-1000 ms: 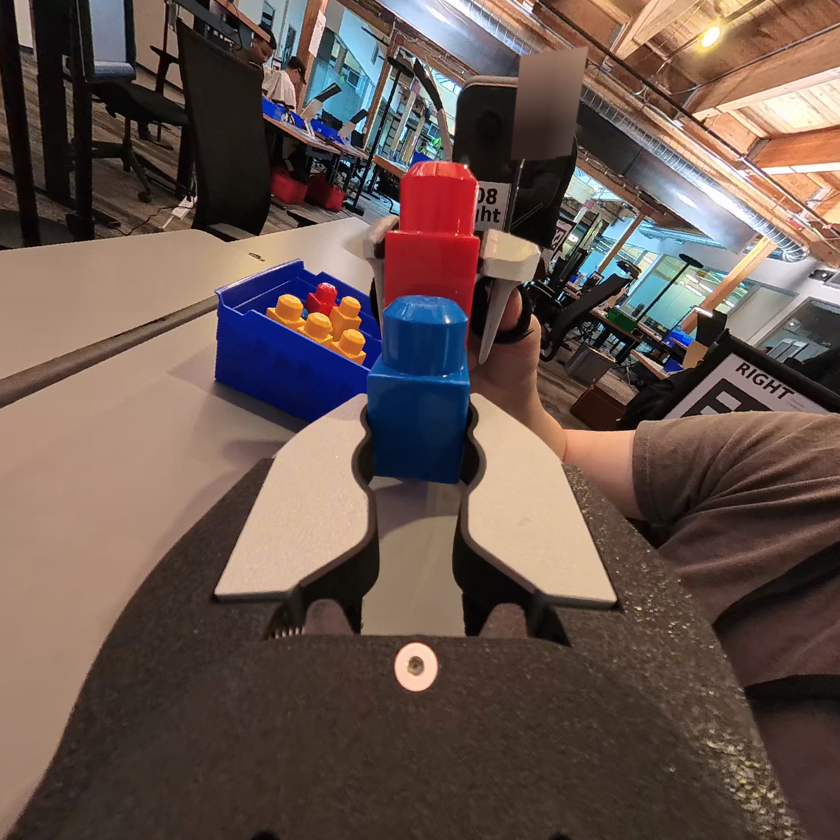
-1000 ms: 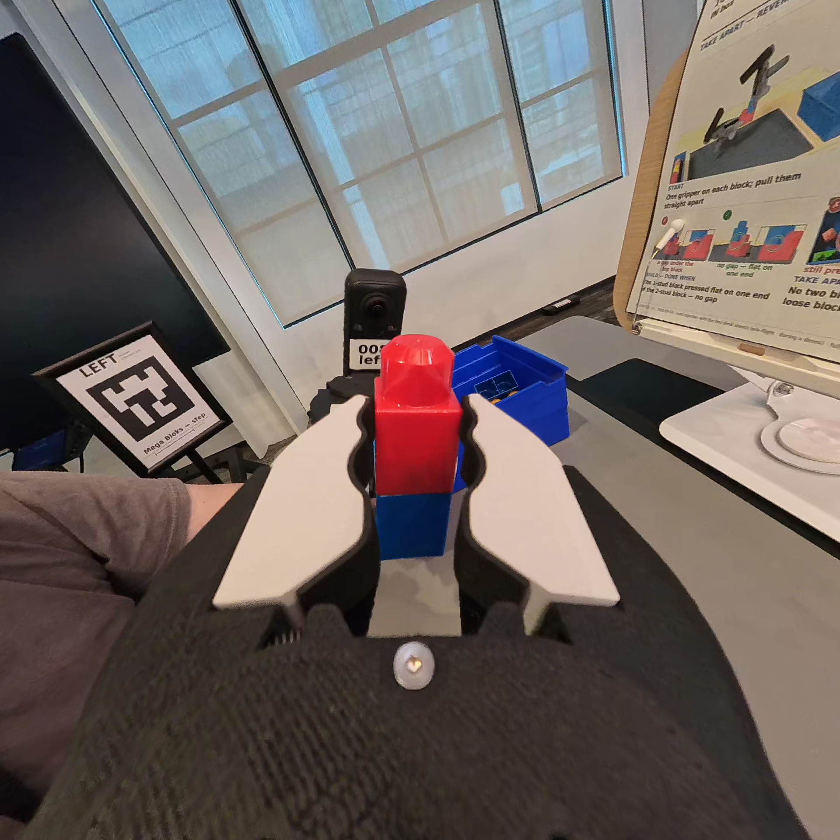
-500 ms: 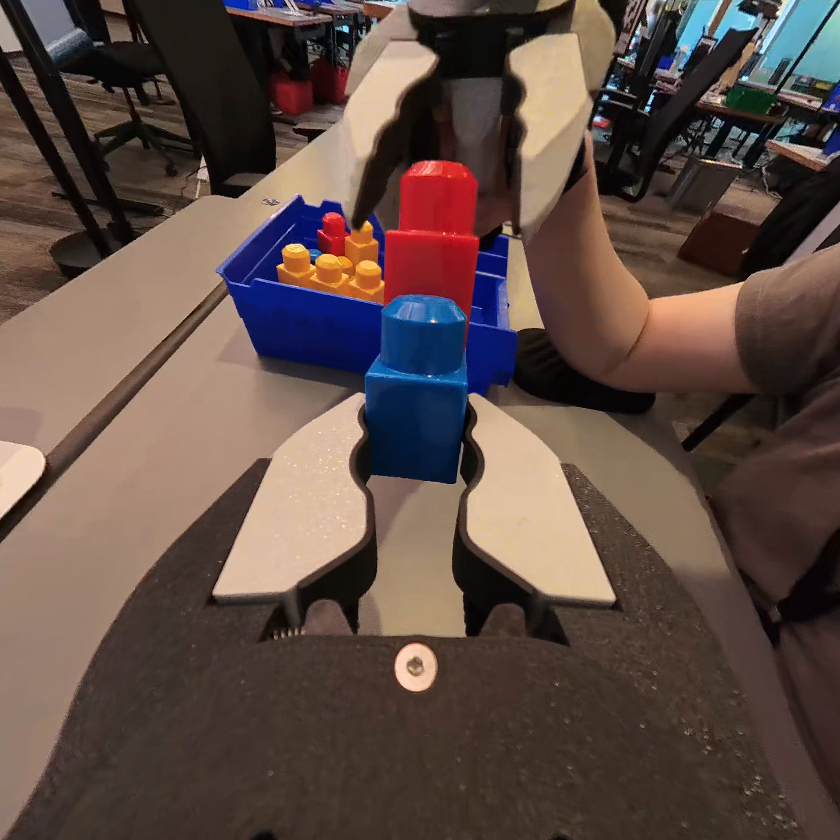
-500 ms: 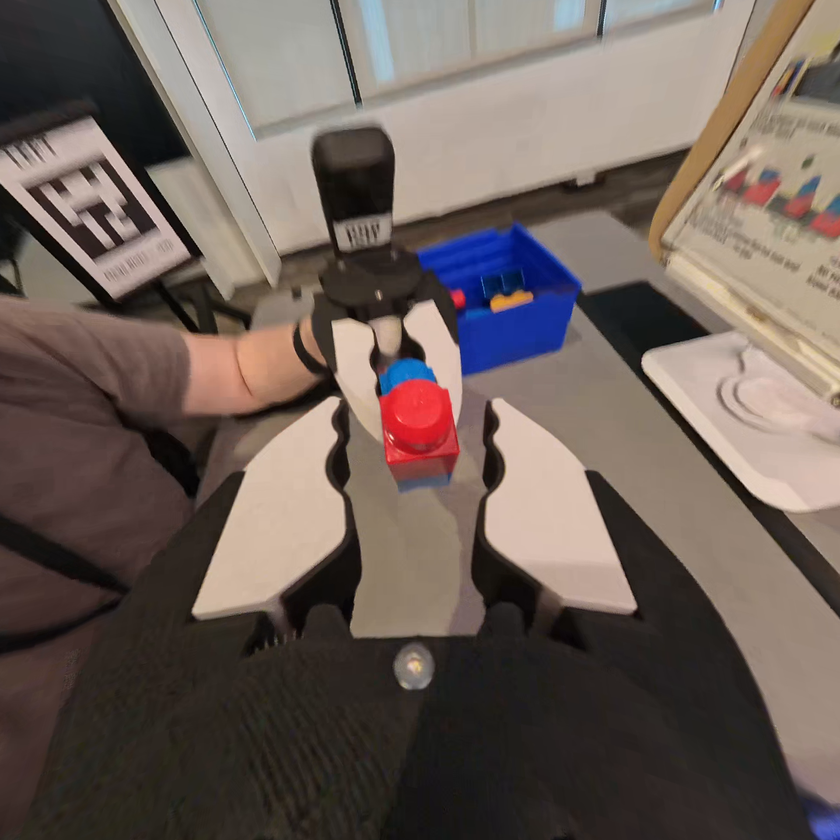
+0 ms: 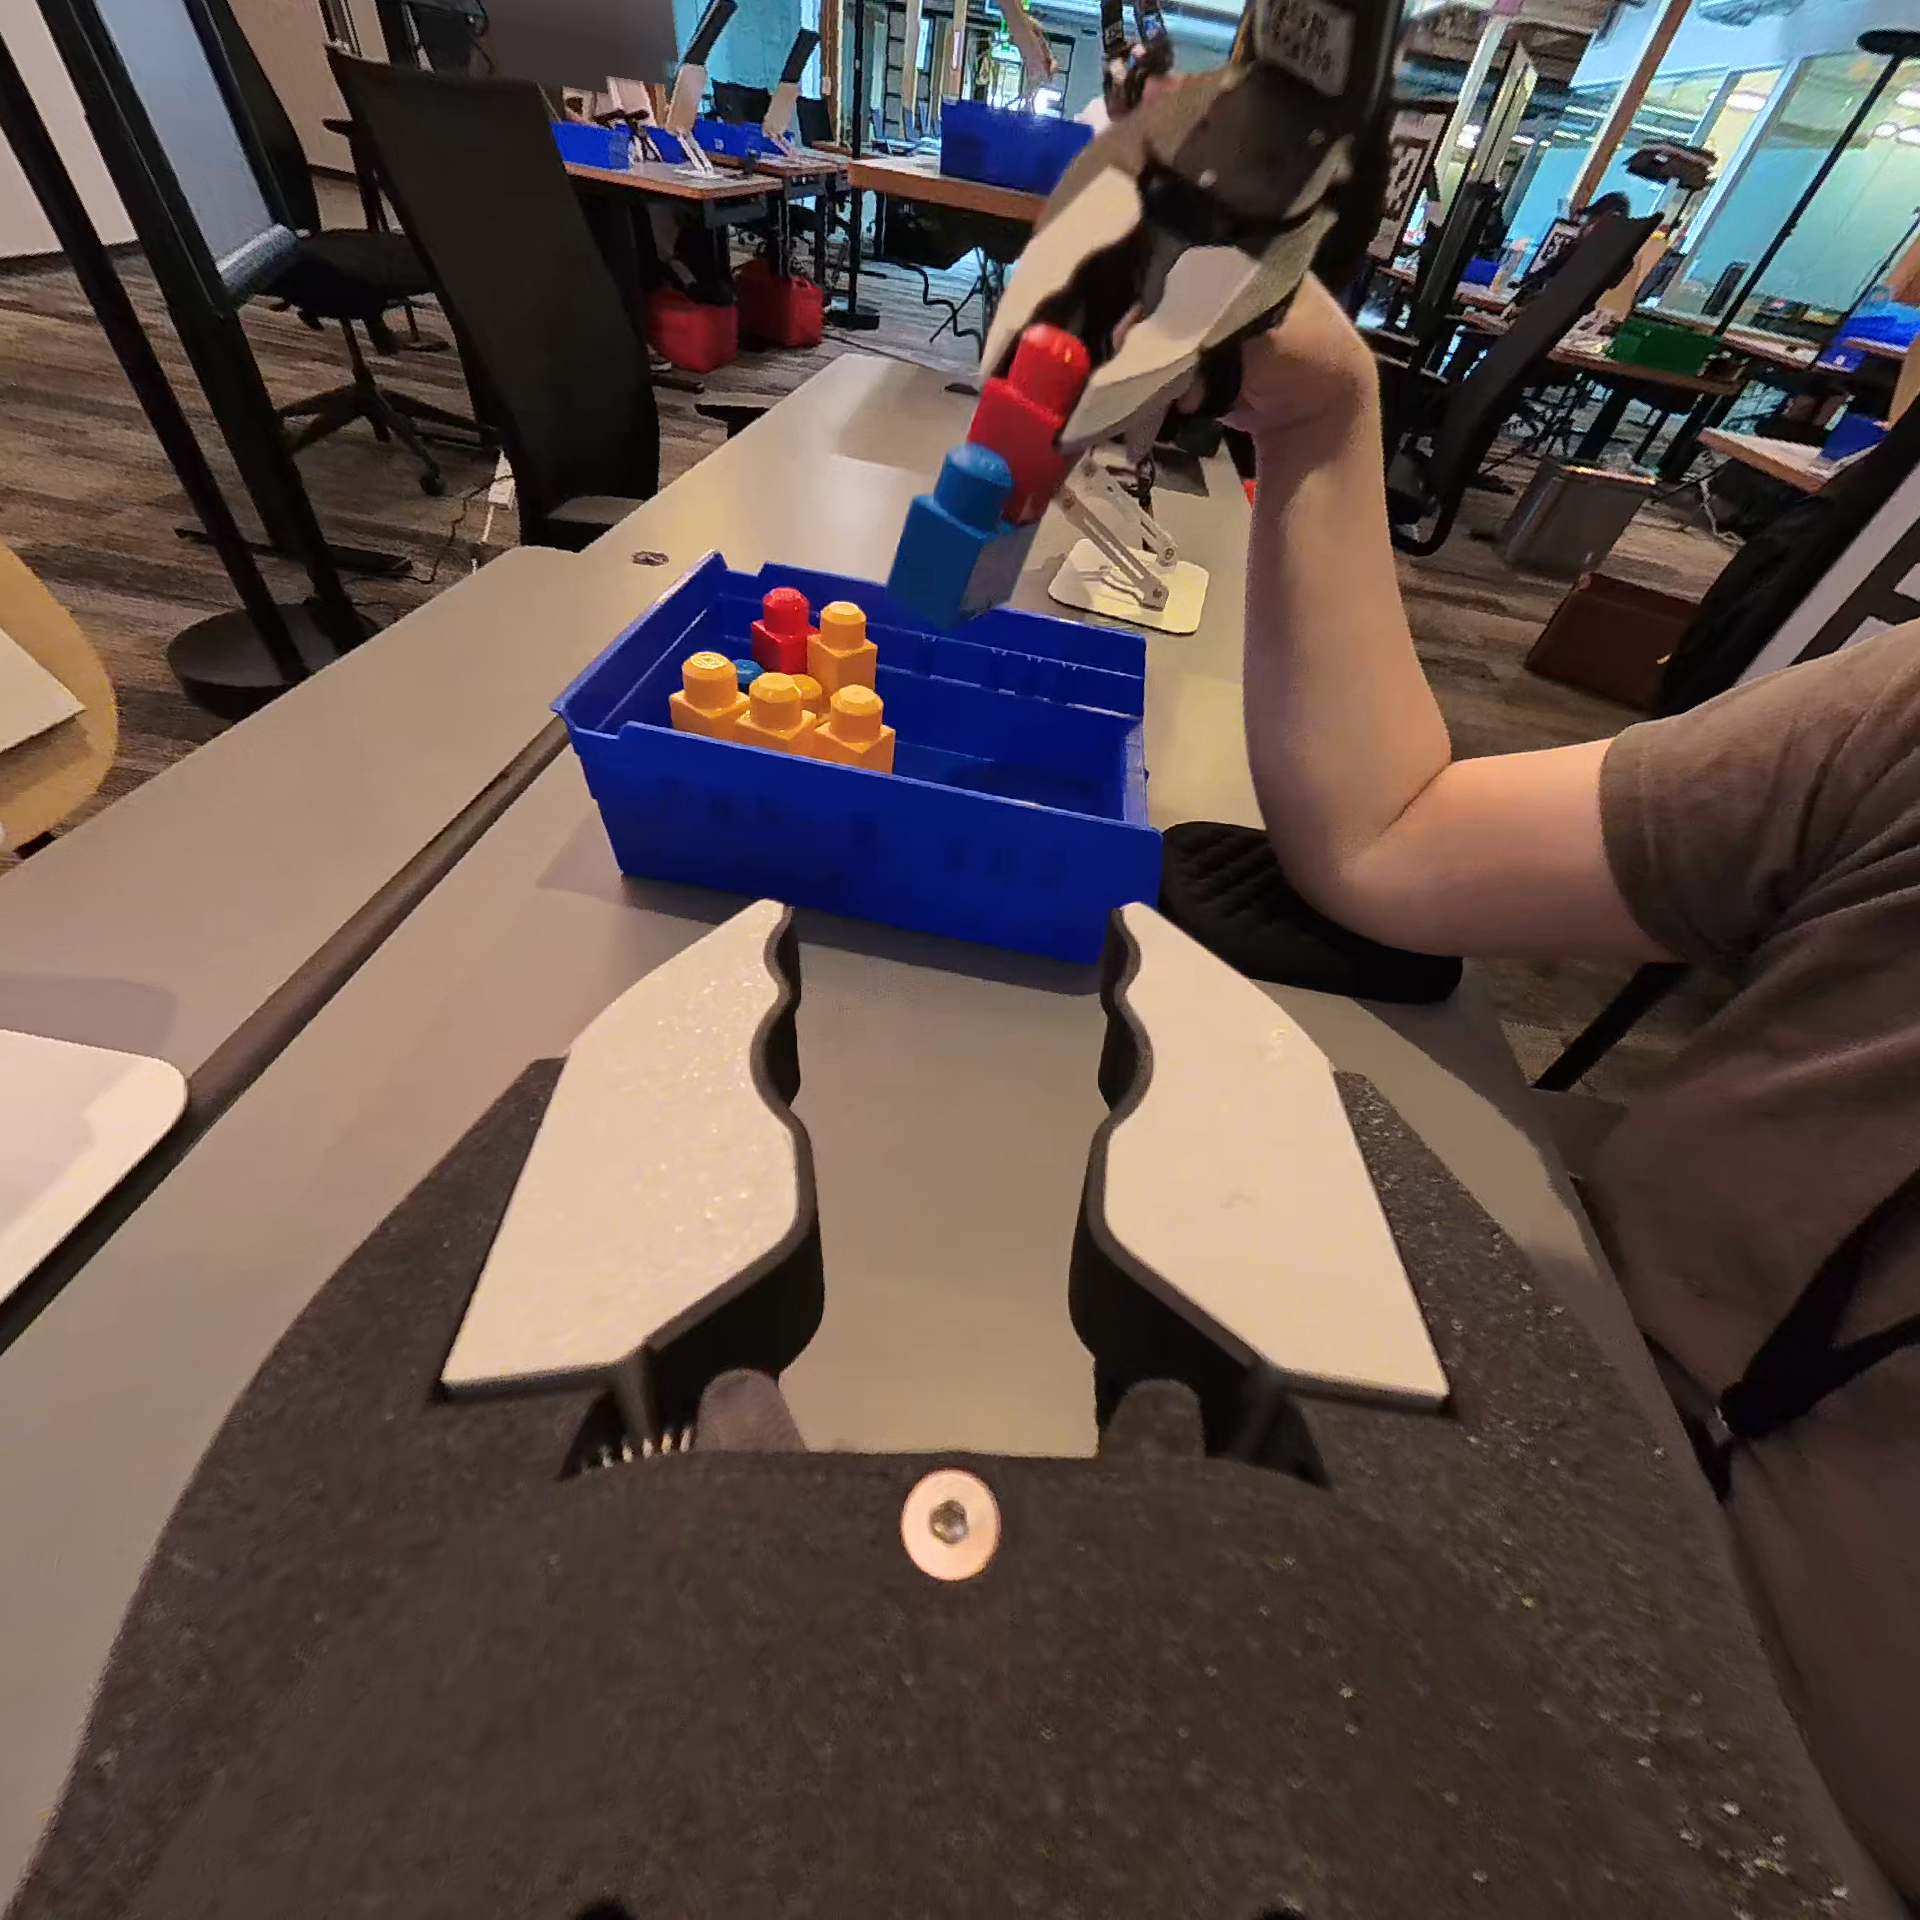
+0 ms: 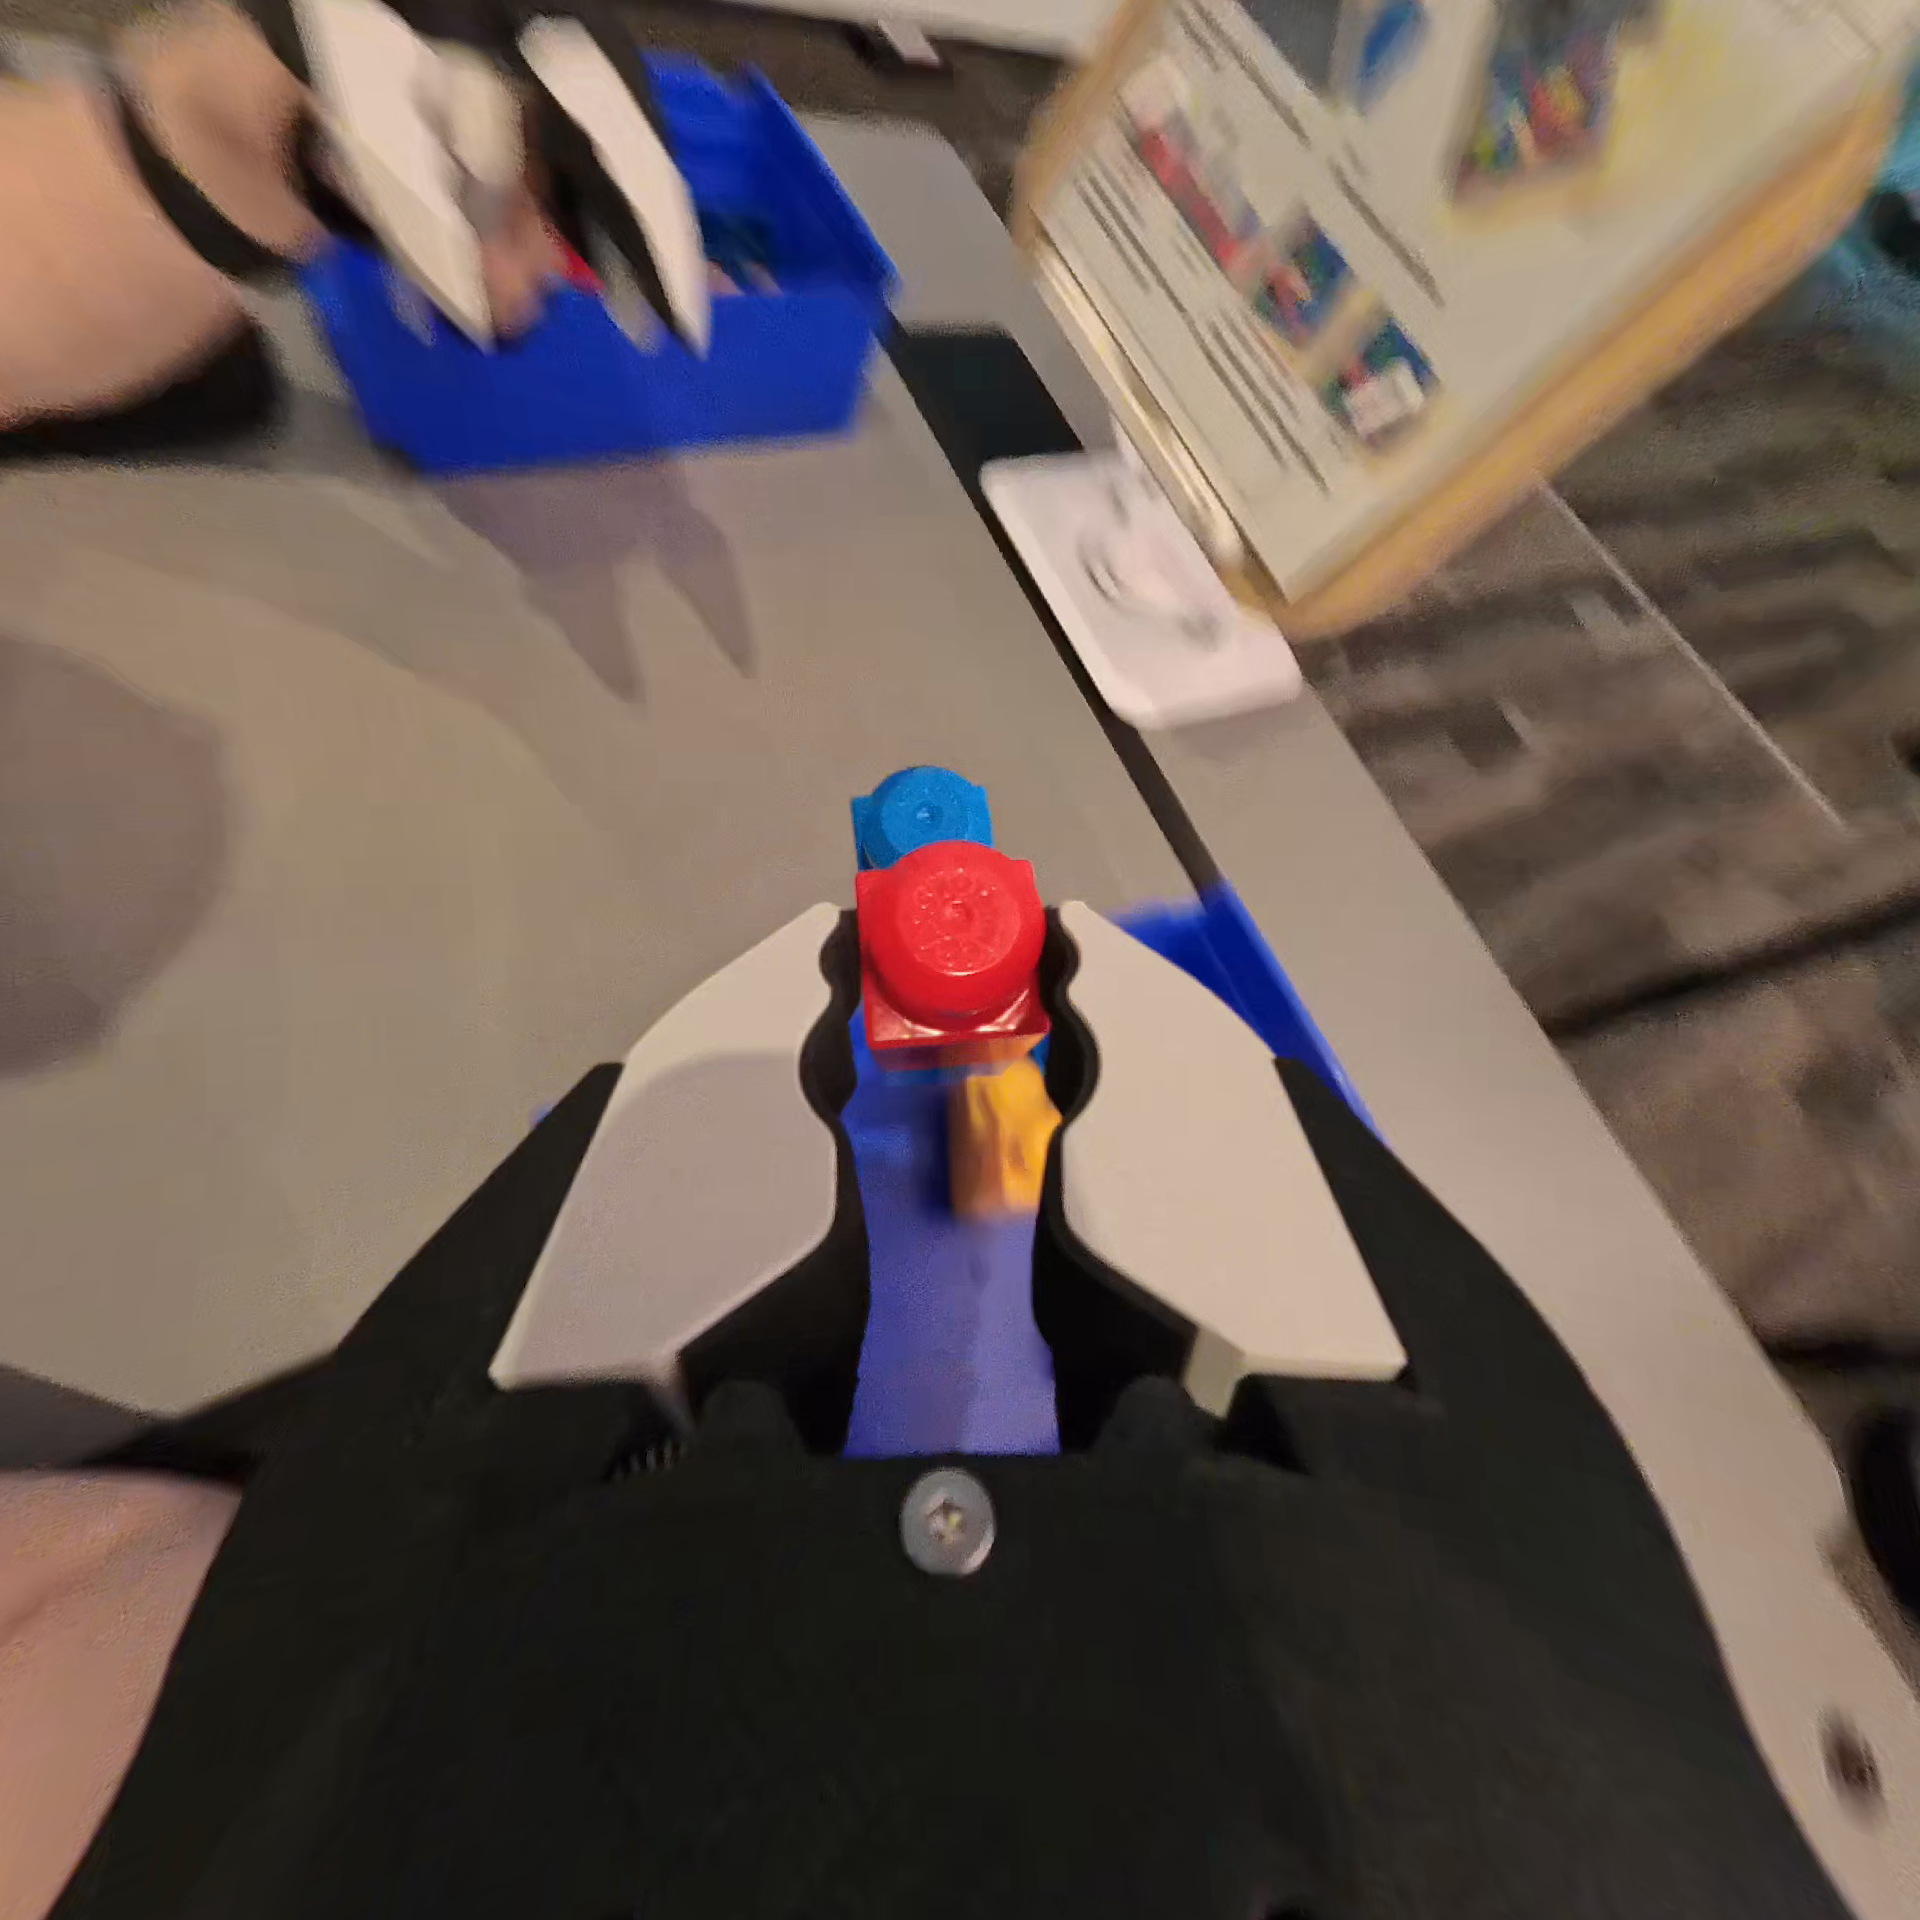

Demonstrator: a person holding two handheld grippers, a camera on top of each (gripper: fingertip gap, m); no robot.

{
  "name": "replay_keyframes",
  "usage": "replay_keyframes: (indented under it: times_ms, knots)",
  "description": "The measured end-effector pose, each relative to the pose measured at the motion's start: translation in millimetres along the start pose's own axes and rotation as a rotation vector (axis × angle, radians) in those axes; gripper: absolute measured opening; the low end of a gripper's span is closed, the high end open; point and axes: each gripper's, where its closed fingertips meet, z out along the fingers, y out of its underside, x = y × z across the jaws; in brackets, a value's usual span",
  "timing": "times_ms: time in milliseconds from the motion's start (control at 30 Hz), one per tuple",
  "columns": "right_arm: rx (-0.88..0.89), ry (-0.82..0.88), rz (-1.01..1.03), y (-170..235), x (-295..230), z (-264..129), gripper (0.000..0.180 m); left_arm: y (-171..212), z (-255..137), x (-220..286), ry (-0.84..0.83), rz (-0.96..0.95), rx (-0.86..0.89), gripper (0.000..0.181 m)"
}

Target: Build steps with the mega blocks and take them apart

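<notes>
Left wrist view: your left gripper [image 5: 951, 1049] stands released, jaws wide apart over bare grey tabletop [image 5: 312, 935], grasping nothing. Your right gripper [image 5: 1081, 343] is clenched on the red single-stud plastic block [image 5: 1023, 416], which is pressed onto one end of the blue 2-stud plastic block [image 5: 956, 540]. The joined step hangs tilted in the air above the far wall of the blue plastic bin [image 5: 883, 862], which holds several loose orange blocks [image 5: 779, 707] and a small red block [image 5: 781, 629].

Judgement: the step is built and headed for the bin. Only the red block is gripped, so the blue one hangs by stud friction alone; lower it slowly, stay level, and open low over the empty right side.

Right wrist view: blurred, looking straight down the studs, red above blue. It confirms the pinch on the red block's sides, but not the height above the bin, which only the left wrist view shows.
</notes>
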Motion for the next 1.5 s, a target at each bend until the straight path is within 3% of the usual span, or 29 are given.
replay_keyframes:
  times_ms: [67,200,500,633,700,867,1100,1167,1367,1500]
  knots:
    - [-0.069,0.027,0.097,46,20,-13,0.035,0,-3,0,-0.006,0.015,-0.014,0.055]
    - [-0.233,0.042,0.207,116,47,-2,0.035,-2,-10,-1,-0.04,0.054,-0.035,0.054]
    - [-0.505,-0.038,0.173,182,51,44,0.035,-13,-32,-9,-0.084,0.058,-0.008,0.054]
    - [-0.522,-0.017,0.184,186,54,49,0.035,-9,-36,-17,-0.12,0.067,-0.042,0.055]
    - [-0.555,-0.017,0.19,189,53,50,0.036,-6,-41,-32,-0.219,0.086,-0.072,0.063]
    - [-0.594,-0.004,0.184,193,54,50,0.036,-2,-69,-72,-0.491,0.132,-0.143,0.06]
    - [-0.627,0.001,0.172,195,52,46,0.036,5,-103,-102,-0.728,0.171,-0.257,0.057]
    - [-0.628,0.004,0.175,195,52,46,0.036,8,-102,-103,-0.731,0.174,-0.269,0.057]
    - [-0.658,0.047,0.158,196,55,44,0.037,2,-81,-76,-0.53,0.085,-0.175,0.056]
    - [-0.703,0.093,0.147,200,60,34,0.038,-3,-82,-73,-0.532,0.097,-0.166,0.056]
